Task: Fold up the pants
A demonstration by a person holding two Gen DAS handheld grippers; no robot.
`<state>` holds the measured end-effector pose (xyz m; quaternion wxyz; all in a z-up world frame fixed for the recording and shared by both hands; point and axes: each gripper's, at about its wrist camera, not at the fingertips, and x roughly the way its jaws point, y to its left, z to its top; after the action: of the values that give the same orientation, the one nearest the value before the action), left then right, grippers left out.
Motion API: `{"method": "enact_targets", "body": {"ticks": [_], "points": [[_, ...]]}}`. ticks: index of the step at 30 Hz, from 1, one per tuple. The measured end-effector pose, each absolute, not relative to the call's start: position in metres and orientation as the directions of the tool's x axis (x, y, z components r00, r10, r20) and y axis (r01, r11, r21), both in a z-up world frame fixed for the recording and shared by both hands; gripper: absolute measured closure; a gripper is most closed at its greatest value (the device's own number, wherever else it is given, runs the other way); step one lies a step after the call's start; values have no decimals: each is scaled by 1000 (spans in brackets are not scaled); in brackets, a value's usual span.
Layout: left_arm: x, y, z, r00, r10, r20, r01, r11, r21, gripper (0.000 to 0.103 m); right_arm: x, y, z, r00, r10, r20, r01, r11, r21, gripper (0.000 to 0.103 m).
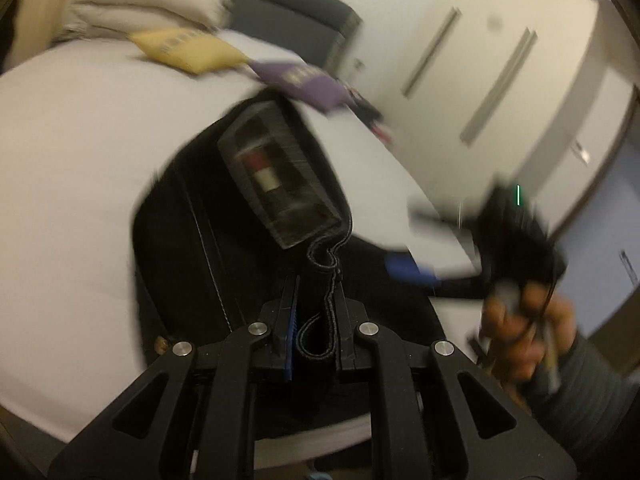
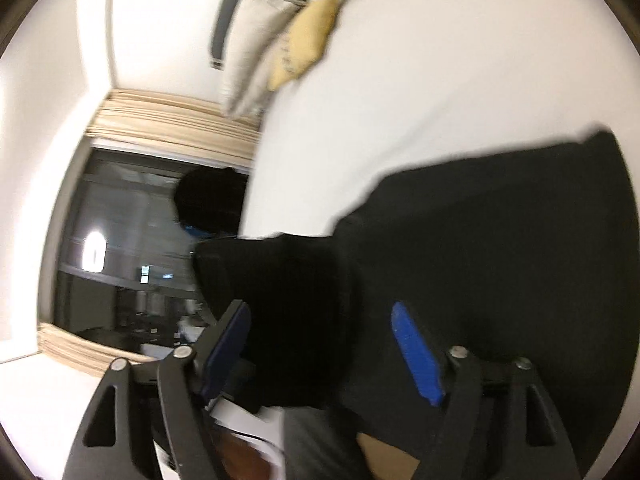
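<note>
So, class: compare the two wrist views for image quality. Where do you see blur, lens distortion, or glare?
Left wrist view: motion blur smears the bed and the right gripper; the pants hem in the left gripper stays fairly sharp. Right wrist view: softer overall; fisheye bends the window, where a lamp reflection glares.
</note>
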<state>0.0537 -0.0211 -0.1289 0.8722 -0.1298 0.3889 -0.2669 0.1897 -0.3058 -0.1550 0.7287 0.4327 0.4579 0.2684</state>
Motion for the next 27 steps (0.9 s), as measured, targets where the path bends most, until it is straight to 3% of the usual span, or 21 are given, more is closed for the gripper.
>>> {"method": "enact_targets", "body": {"ticks": [6,12,14,15,18,21,27], "points": [[41,-86,-148,502,-531,-682,479,828,-292,92,206,-311,-147,363,800,-478,-21,520,854,18],[38,-108,-149,523,-482,-703,521,834,-184,92,218,-303,-177,239,805,-542,49,548,835,19],[36,-120,-151,524,-463,-714,543,828,-138,92,221,-299,-178,241,809,-536,24,547,837,31],[38,-125,-154,524,-460,-717,551,825,-126,92,223,-297,-177,238,812,-533,2,548,836,47],[32,-145,-155,543,-426,-724,574,818,-51,92,225,-295,-171,231,776,-587,-54,612,789,78],[31,-162,-151,535,-444,-719,600,799,-46,92,220,-311,-164,246,770,-589,-64,619,782,85],[45,-213,-153,485,-486,-727,668,742,-50,92,206,-355,-165,276,748,-603,-34,635,772,87]]}}
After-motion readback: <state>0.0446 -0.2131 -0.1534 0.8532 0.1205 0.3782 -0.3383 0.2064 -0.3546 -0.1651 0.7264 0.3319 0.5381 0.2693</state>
